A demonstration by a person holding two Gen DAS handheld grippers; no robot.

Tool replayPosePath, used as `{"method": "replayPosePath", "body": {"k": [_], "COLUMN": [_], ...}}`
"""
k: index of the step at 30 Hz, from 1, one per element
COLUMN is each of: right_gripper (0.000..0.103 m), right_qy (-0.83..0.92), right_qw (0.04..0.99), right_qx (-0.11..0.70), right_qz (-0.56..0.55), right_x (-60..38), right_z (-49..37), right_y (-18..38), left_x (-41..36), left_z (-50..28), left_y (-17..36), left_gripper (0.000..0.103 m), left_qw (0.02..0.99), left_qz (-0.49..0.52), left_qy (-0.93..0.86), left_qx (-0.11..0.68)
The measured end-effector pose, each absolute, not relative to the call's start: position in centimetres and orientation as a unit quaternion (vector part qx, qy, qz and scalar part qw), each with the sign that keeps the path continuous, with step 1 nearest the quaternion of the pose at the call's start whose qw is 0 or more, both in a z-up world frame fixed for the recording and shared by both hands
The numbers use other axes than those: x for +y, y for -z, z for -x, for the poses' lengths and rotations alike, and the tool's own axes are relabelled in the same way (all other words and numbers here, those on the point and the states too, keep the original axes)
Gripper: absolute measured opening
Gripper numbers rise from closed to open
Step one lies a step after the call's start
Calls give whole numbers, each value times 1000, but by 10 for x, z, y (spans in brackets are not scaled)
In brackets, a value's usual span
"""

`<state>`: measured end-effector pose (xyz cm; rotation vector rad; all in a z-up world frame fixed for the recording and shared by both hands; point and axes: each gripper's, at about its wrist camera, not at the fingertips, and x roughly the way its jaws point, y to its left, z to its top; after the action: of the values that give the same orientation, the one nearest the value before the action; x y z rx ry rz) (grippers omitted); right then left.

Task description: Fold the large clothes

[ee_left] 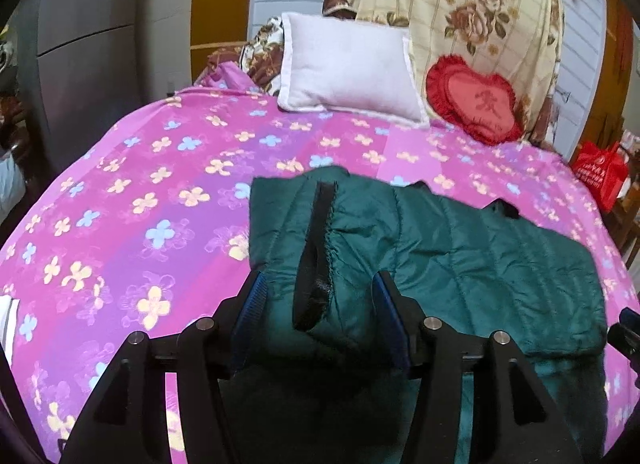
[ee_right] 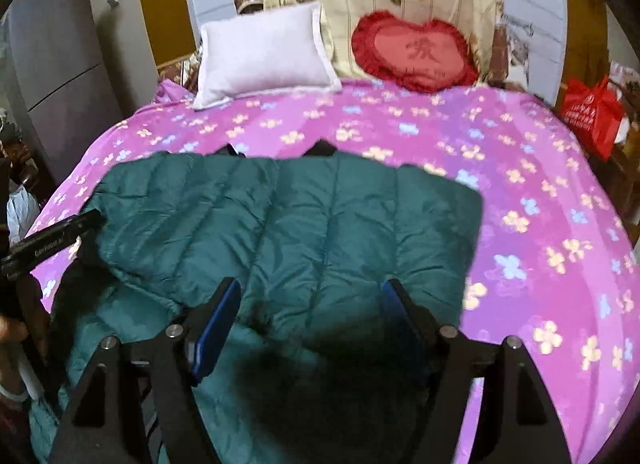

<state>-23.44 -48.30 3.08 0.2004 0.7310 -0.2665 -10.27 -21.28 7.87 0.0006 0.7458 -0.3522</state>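
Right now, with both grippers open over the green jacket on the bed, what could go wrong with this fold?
1. The left gripper is open around a bunched ridge with a black strip; closing there may catch only that ridge.
2. The green jacket is puffy and looks slick, so the folded layer may spring open.
3. The right gripper, also open, straddles flat quilting, so its fingers might slide off.

Both grippers are matte black, the left gripper (ee_left: 318, 284) and right gripper (ee_right: 312, 292) alike: angular linkage arms, round silver screws at the pivots, ribbed blue pads (ee_left: 250, 300) inside each finger. White lettering marks one side.
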Motion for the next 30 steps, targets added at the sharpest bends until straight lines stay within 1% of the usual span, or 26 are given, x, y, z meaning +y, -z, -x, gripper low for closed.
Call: {"method": "replayPosePath", "body": {"k": [2, 6, 12, 21, 25, 30], "right_gripper": [83, 84, 84, 84, 84, 84], "right_qy": [130, 115, 106, 91, 98, 121], "right_qw": [923, 925, 930, 933, 931, 923], "right_qx": [346, 339, 333, 325, 331, 351], "right_qz": [-101, -127, -112, -123, -115, -104], "right_x": [-477, -465, -434, -408, -397, -389], "right_z": [247, 270, 295, 310, 312, 307], "right_y": [-38, -46, -58, -58, -54, -40], "left_x": [-207, -197, -178, -169, -172, -169], "left_z": [110, 131, 166, 200, 202, 199], "left_y": [-84, -92, -103, -78, -67, -62], "left_gripper": [37, 37, 37, 37, 37, 37], "left_qw": [917, 917, 917, 914, 915, 915], "left_qz": [-3, -11, -24, -30, -39, -24], "left_qy": [173, 177, 180, 179, 176, 181], "left_qx": [359, 358, 355, 363, 360, 360]}}
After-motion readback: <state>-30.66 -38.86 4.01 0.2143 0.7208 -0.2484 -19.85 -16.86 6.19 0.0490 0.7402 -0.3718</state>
